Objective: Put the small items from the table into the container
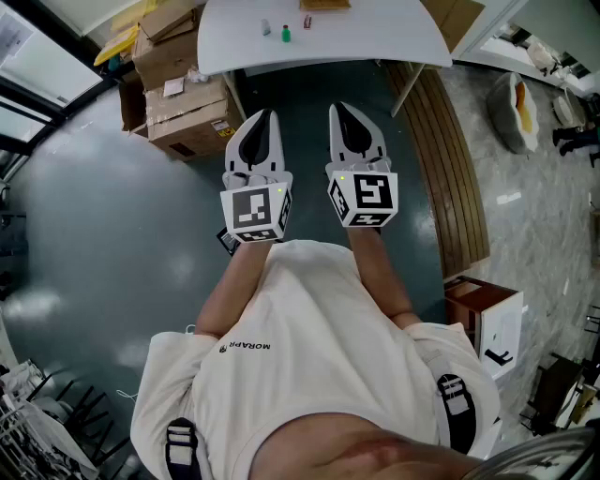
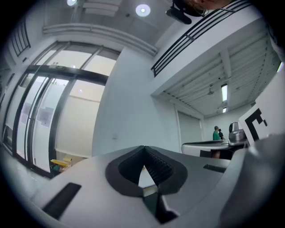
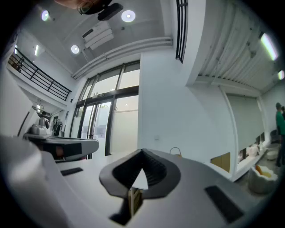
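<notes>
Both my left gripper [image 1: 265, 120] and right gripper [image 1: 343, 114] are pressed together, empty; I'd near the table [image 1: 375, 37] first, then spread them.

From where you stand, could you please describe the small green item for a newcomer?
Find the white table at the head view's top. Among three small items there, the green item stands between a pale item and a reddish item, the only green one.
</notes>
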Available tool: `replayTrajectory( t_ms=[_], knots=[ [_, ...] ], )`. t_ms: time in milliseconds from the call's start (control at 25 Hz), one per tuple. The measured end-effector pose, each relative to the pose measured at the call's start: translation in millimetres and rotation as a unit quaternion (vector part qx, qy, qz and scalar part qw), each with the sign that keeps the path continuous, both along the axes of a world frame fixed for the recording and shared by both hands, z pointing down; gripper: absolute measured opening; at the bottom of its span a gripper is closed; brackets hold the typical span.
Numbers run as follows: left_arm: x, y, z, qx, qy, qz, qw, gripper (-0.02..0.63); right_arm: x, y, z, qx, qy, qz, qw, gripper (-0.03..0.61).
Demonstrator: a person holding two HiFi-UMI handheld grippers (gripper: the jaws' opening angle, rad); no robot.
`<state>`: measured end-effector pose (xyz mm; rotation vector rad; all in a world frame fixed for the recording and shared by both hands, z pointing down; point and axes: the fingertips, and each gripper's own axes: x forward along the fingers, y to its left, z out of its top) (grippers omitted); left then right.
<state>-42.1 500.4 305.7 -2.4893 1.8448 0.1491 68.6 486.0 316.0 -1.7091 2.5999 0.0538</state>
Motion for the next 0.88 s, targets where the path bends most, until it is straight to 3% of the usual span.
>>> replayTrajectory(
  t_ms=[880],
  knots=[
    [33.7, 16.0, 3.3, 0.008, -0.017, -0.035, 0.9992, 0.003, 41.4, 16.2, 3.6, 0.013, -0.016, -0.031, 0.999, 0.012]
  ],
)
